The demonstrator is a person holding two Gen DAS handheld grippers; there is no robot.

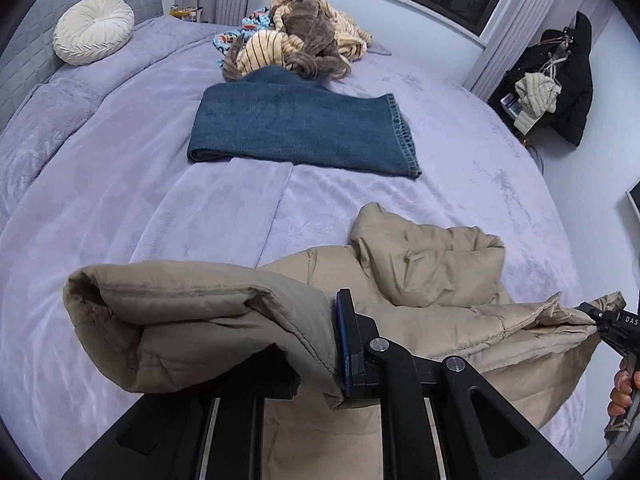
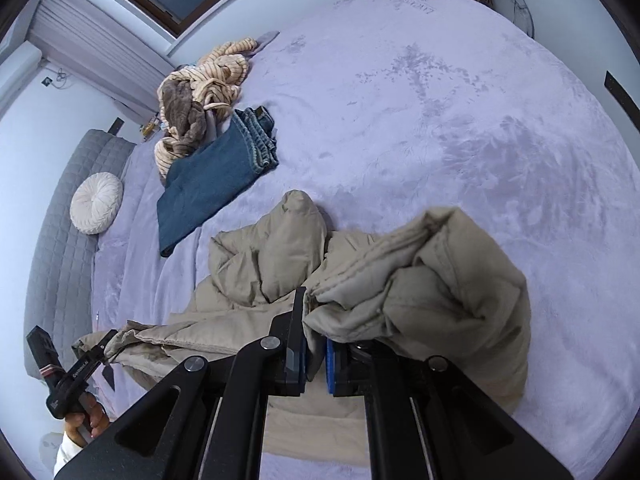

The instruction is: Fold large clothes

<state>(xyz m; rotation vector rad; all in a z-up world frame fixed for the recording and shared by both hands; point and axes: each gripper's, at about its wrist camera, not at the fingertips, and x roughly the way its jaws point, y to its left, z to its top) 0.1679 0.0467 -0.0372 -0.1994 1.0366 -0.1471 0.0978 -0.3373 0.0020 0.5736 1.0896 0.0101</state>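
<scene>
We hold the beige puffer jacket [image 1: 420, 264] at the near edge of the bed [image 1: 120, 208], mid-fold. Our left gripper [image 1: 320, 344] is clamped on one padded edge, which droops over its fingers. Our right gripper [image 2: 316, 344] pinches the opposite bunched edge between closed blue pads. Beyond lie folded jeans [image 1: 296, 128]. Next, we judge, both edges should travel forward together and lay flat.

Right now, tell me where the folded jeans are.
The folded jeans lie on the lavender bedspread, mid-bed in the left wrist view, just in front of the striped clothes pile and beyond the beige puffer jacket.
</scene>
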